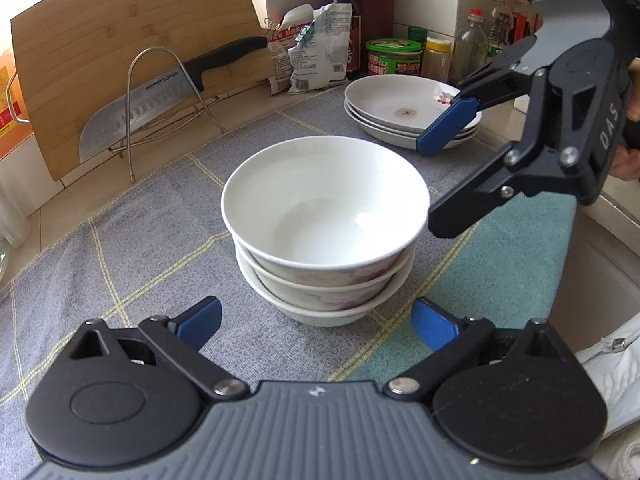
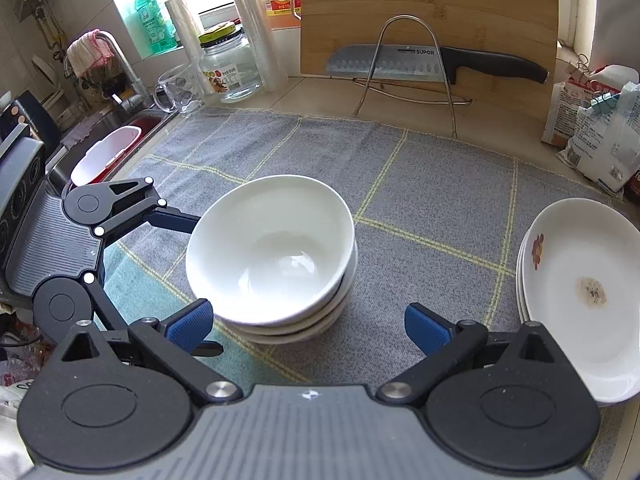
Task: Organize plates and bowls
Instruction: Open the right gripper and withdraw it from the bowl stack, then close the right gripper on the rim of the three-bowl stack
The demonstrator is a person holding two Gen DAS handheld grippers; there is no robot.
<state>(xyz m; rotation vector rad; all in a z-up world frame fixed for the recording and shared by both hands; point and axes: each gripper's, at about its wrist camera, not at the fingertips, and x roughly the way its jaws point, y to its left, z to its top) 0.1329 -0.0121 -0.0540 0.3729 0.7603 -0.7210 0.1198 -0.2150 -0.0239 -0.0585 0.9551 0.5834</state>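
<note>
each gripper has a grey ribbed body plate with a small white mark at its centre. two round black discs flank the plate, and black linkage arms run out from them, pinned with silver screws and cut with triangular openings. the left gripper (image 1: 316, 326) ends in fingers (image 1: 202, 322) tipped with blue textured pads. the right gripper (image 2: 308, 326) has the same blue pads on its fingers (image 2: 426, 328). seen from the left wrist, its black housing carries white lettering "das". a white sleeve (image 1: 612, 364) shows at the near right.

White bowls (image 1: 324, 220), grey checked cloth (image 1: 140, 240)
</note>
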